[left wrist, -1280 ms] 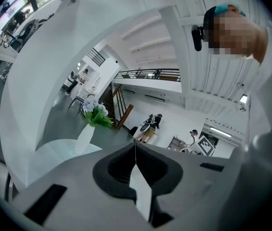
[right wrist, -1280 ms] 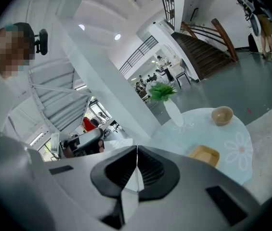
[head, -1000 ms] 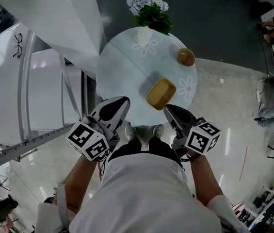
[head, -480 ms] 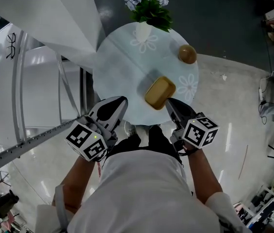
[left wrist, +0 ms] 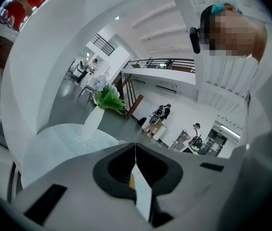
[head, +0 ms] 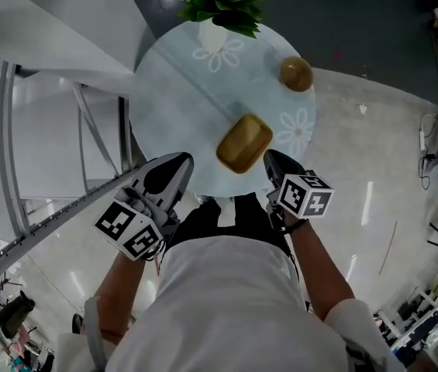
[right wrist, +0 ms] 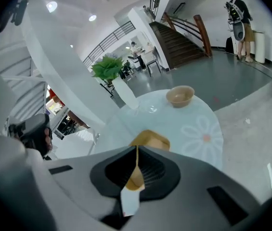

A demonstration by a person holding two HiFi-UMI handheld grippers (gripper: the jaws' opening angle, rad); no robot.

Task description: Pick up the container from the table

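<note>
The container [head: 244,143] is a yellow-brown box with rounded corners, lying near the front edge of a round pale table [head: 174,103]. In the right gripper view the container [right wrist: 150,139] shows just beyond the jaws. My right gripper [head: 270,160] is shut and empty, pointing steeply down at the table's near edge, just right of the container. My left gripper [head: 181,160] is shut too, its jaws meeting along a thin seam [left wrist: 135,148], and it hangs at the table's near left edge, apart from the container.
A wooden bowl [head: 296,74] sits at the table's right side. A white vase [head: 209,34] with a green plant [head: 220,2] stands at the far edge. A white slanted staircase structure [head: 40,45] rises at the left. People stand far off [left wrist: 158,117].
Both grippers have sunk towards the table's near edge. The right one moved further, and its tip now lies close beside the container. Both stayed shut.
</note>
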